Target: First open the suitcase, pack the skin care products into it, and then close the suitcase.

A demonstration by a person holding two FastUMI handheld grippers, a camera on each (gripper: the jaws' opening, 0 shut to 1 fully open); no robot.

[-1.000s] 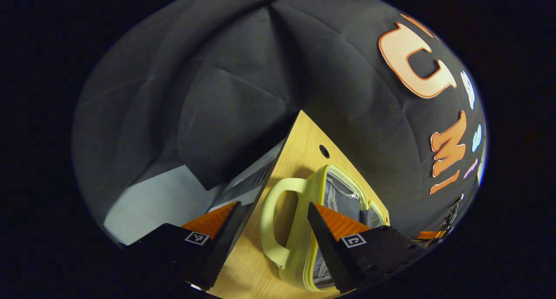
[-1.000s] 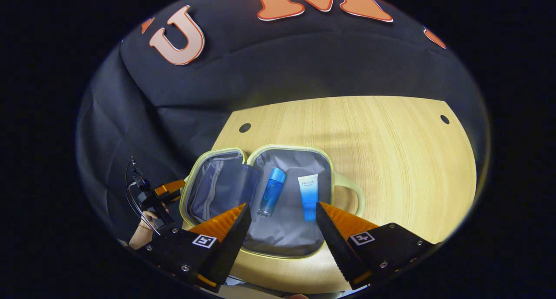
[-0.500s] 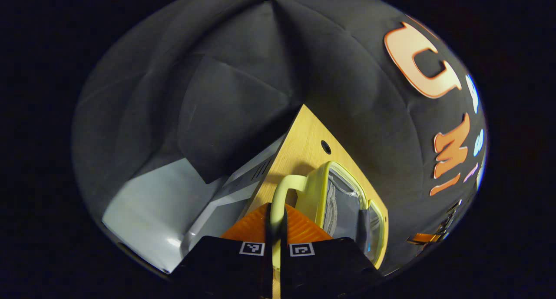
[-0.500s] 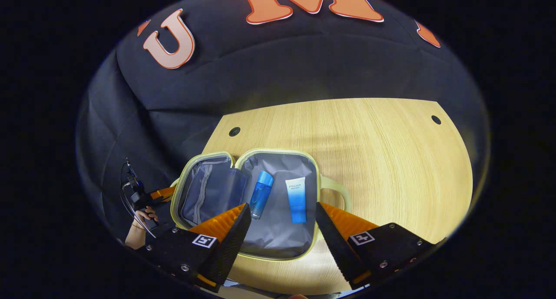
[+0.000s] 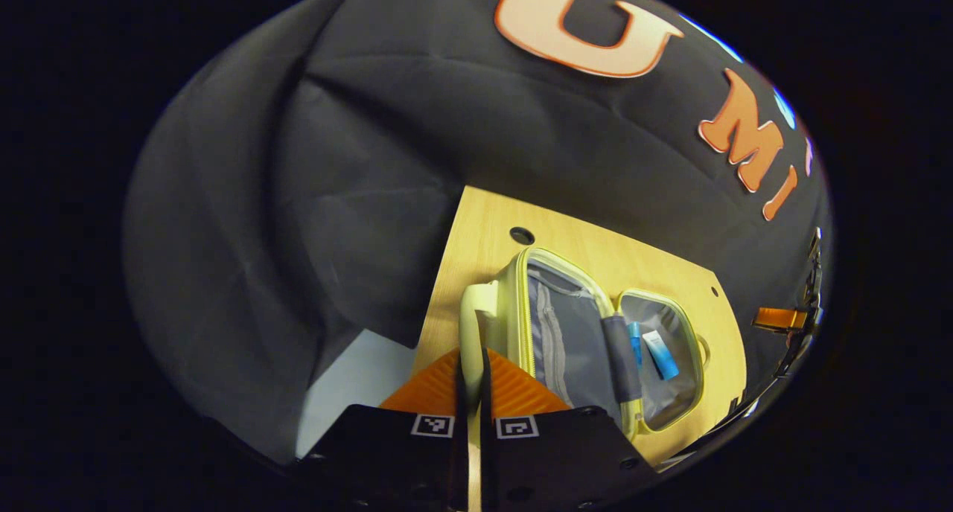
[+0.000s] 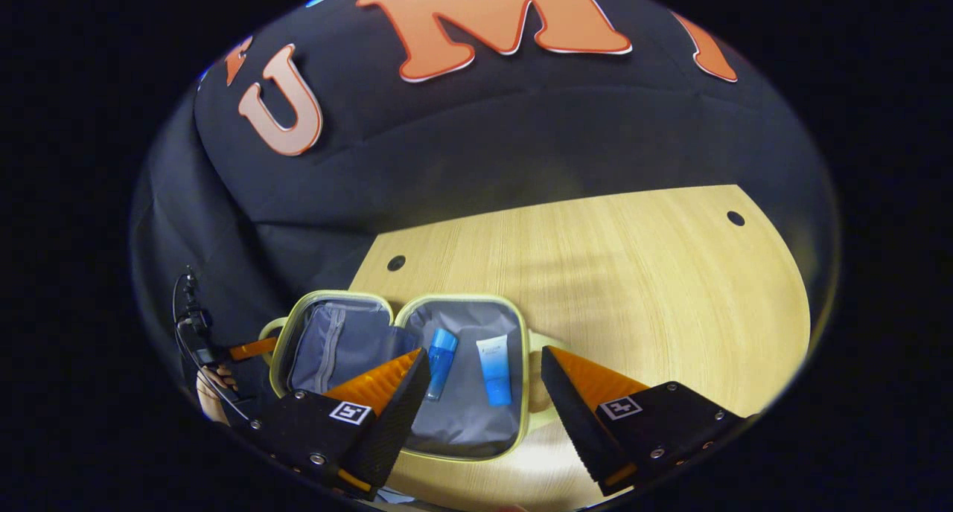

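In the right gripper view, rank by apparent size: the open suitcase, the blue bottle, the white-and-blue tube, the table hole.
1. suitcase
2. and 3. blue bottle and white-and-blue tube: look alike, not ranked
4. table hole: smallest, though farther off

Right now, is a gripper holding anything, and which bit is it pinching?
Yes. The left gripper is shut on the handle of the open suitcase. The right gripper is open over the case and holds nothing.

Pale yellow-green suitcase (image 6: 525, 393) with grey lining, blue bottle (image 6: 441, 352), blue-and-white tube (image 6: 494, 368), light wood-grain table (image 6: 633, 274) with dark round holes
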